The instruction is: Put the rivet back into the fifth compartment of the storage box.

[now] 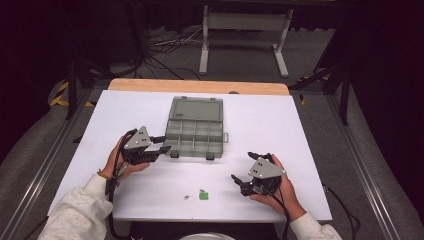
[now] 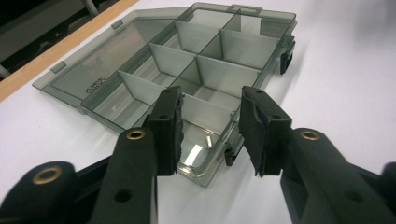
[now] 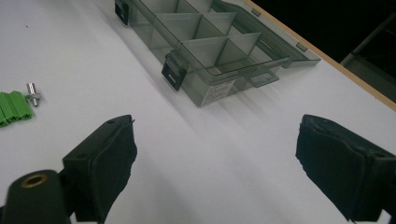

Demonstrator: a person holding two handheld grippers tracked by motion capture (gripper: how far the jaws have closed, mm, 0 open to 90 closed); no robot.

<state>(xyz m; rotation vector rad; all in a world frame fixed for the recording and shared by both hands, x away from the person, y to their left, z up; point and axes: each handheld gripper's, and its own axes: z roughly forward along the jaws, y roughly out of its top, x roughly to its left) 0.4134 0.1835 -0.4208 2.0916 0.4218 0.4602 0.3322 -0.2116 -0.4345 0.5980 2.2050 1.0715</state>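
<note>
We wear pale grey fleece sleeves [image 1: 75,210] and an orange wristband [image 1: 103,175]; our black grippers carry grey triangular plates [image 1: 138,139], brass screws [image 2: 136,135] and black cables [image 1: 113,210].

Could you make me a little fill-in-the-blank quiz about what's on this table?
1. The grey organizer box lies with its lid ____.
2. The small block near the table's front edge is ____ in colour.
3. A small metal part lies ____ a compartment of the box, beyond the left gripper.

Missing words: open; green; inside
</note>
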